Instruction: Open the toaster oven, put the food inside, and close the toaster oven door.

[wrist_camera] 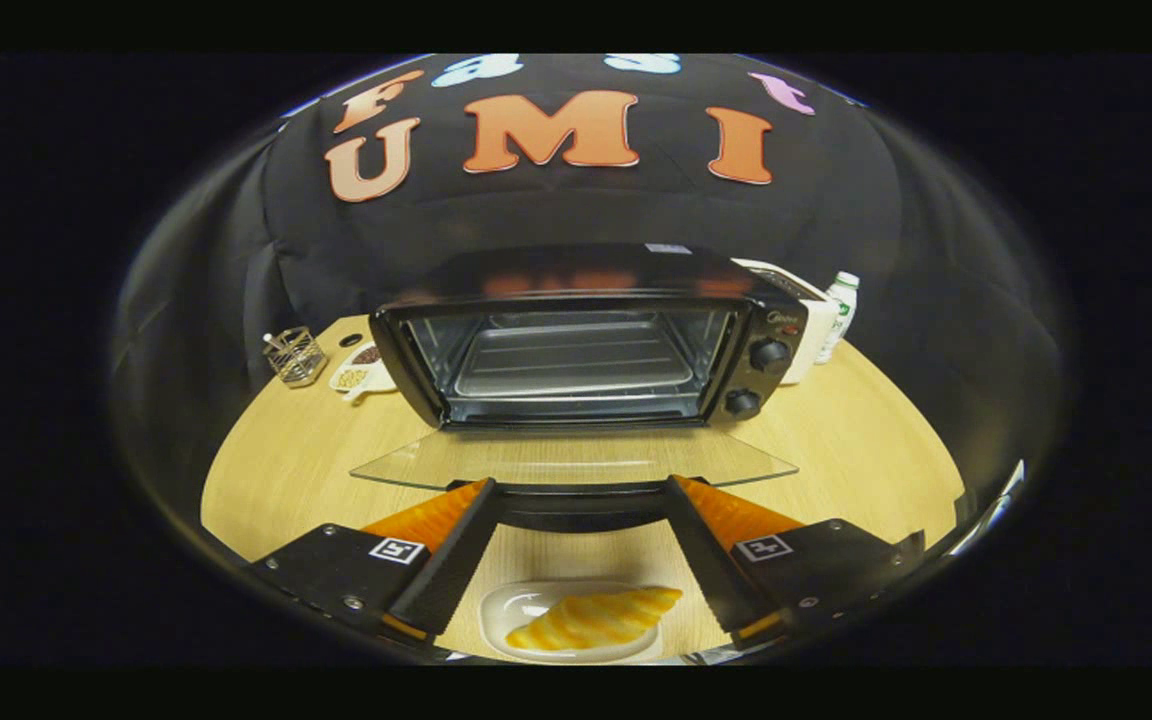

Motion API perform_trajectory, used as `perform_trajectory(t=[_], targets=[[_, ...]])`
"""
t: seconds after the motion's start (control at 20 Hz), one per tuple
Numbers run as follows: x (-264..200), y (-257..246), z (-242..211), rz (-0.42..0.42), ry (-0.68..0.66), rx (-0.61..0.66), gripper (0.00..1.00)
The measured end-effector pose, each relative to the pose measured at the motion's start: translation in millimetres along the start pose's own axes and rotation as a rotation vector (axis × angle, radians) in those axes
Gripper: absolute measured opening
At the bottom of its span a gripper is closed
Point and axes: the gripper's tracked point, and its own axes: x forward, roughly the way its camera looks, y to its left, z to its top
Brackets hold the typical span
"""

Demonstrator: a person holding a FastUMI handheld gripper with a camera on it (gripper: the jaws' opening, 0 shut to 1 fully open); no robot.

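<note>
A black toaster oven (586,340) stands on the wooden table (866,450) ahead of me, its glass door (576,462) folded down flat and open. Inside it a wire rack and metal tray (576,365) are bare. The door's dark handle (581,505) lies just ahead of my fingertips. My gripper (581,490) is open, its orange-and-black fingers (436,520) spread wide with nothing pressed between them. Below and between the fingers a golden croissant (596,620) lies on a small white dish (521,610).
Left of the oven sit a small wire holder (294,355) and a white dish with snacks (361,375). To the oven's right, a white appliance (806,330) and a small white bottle (841,310) stand behind it. Bare tabletop lies on both sides of the door.
</note>
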Motion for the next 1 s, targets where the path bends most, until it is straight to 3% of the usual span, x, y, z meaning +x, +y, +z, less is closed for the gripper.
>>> perform_trajectory(t=[0.5,1.0], targets=[[4.4,-1.3,-48.7,0.036,0.087,0.092,0.97],[28.1,-0.2,-96.7,0.012,0.215,0.059,0.97]])
